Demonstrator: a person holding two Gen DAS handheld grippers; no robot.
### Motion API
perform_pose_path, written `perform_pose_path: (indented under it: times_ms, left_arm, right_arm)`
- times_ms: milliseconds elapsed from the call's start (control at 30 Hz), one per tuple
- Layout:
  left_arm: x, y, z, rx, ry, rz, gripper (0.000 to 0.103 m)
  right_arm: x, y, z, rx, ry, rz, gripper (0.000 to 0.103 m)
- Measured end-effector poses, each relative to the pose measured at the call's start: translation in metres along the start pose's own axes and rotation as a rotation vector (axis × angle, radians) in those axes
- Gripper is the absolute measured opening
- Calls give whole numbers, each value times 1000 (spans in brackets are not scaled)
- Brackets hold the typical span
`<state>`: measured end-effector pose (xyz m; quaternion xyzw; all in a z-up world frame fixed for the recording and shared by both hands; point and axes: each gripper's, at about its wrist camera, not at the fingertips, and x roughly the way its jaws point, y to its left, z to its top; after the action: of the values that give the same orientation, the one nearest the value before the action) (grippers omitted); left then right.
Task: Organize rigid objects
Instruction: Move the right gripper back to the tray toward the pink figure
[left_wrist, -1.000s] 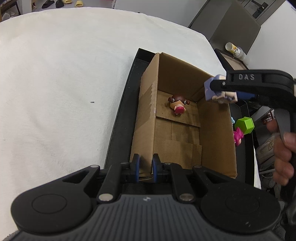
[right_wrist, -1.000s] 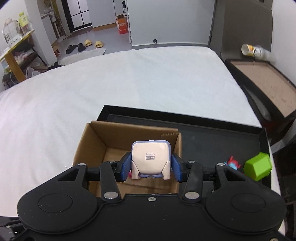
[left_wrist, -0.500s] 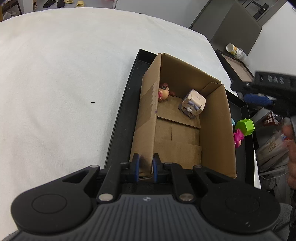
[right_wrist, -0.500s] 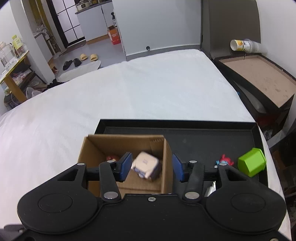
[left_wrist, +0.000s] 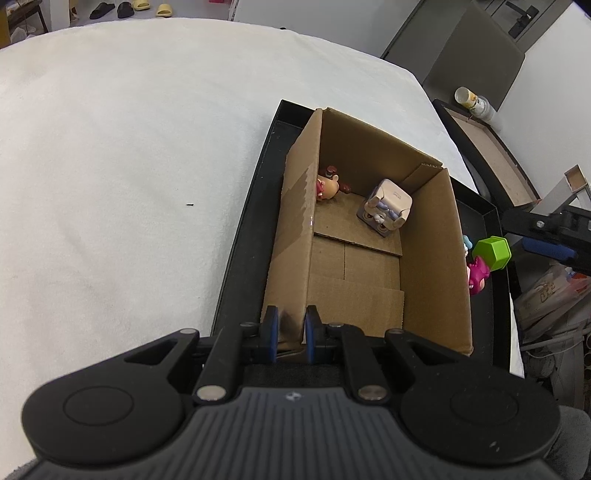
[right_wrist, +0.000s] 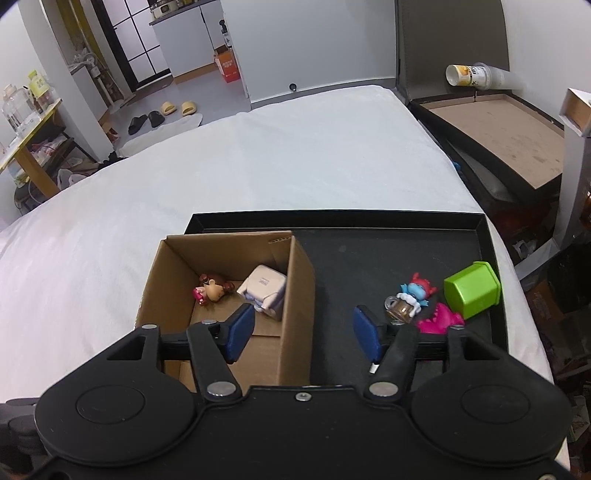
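An open cardboard box (left_wrist: 432, 258) (right_wrist: 295, 291) stands in a black tray (right_wrist: 369, 251) (left_wrist: 255, 206) on a white bed. Inside lie a white cube figure (left_wrist: 386, 206) (right_wrist: 264, 288) and a small brown-and-pink figure (left_wrist: 328, 186) (right_wrist: 210, 291). My left gripper (left_wrist: 288, 330) is shut on the box's near wall. Above the box's right wall hangs my right gripper (right_wrist: 303, 330), its jaws opening with nothing held between them. On the tray to the right lie a green hexagonal block (right_wrist: 472, 288) (left_wrist: 493, 253), a blue-and-red figure (right_wrist: 415, 291) and a pink figure (right_wrist: 441, 317) (left_wrist: 478, 275).
The white bed cover (left_wrist: 129, 166) spreads left of the tray. A dark side cabinet with a brown top (right_wrist: 509, 129) and a lying cup (right_wrist: 469, 75) stands at the right. Clutter fills the floor gap at the far right (left_wrist: 546, 291).
My right gripper let go of the white cube figure, which dropped into the box, then moved right and opened wider. The brown-and-pink figure shifted to the box's left wall. The left gripper kept still.
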<state>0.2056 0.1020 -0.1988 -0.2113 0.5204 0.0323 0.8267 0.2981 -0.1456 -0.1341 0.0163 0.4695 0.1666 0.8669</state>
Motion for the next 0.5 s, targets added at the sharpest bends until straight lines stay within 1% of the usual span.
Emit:
perform_pose_path:
  times_ms: [67,167,267,400,500]
  left_arm:
    - [0,-1,0,2,0,6,13]
    - [1,-5,1,2,0,4,13]
    - [2,-9,1,20,2,27,13]
    - [3,-3,2,-28,12,12,13]
    - [3,-6,2,-17,13,26,13]
  right_arm:
    - [-4,-6,-1,4,-5,10,68]
    - [-7,-14,-4,9,-7,16,70]
    - [-9,-24,-7,25,-7,26,70]
    - [-12,-38,-12,53,-7,32,71]
    - [-13,-50,-15,76,-8,37,71]
